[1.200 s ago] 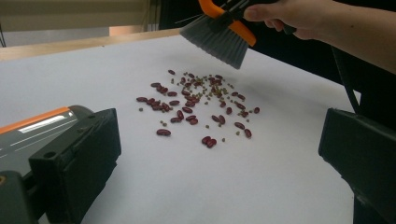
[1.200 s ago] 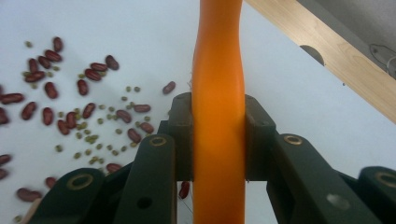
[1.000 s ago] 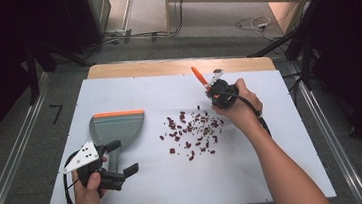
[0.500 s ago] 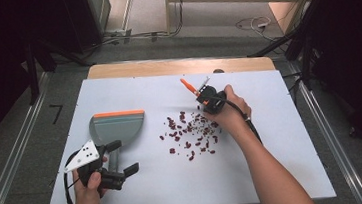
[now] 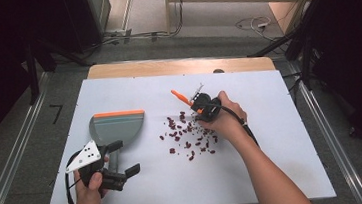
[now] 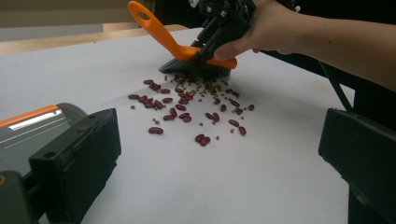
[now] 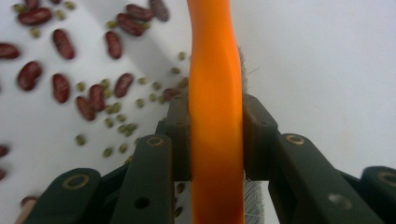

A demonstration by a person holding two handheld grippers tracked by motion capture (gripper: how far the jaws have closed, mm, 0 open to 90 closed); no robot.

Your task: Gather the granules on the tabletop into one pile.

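High view: a white table with a scatter of red beans near its middle. A grey dustpan with an orange edge lies flat to the left of the beans, a clear gap of bare table between them. The right gripper sits at the far right edge of the scatter, clamped on an orange brush whose handle points up and away to the left.

Right gripper view: both jaws press the sides of the brush handle, which runs straight up between them, so the grip is firm. Small green beans are mixed among the red ones, just left of the bristles.

Left gripper view: the brush head rests on the table at the far side of the beans, bristles touching or nearly touching the nearest ones. The left gripper has its jaws spread wide with nothing between them; the dustpan lies just beside its left jaw.

The relation that matters: beans lie between brush and dustpan, so the sweep likely runs from the brush toward the pan. The left hand is the nearer one to the pan and could steady it.
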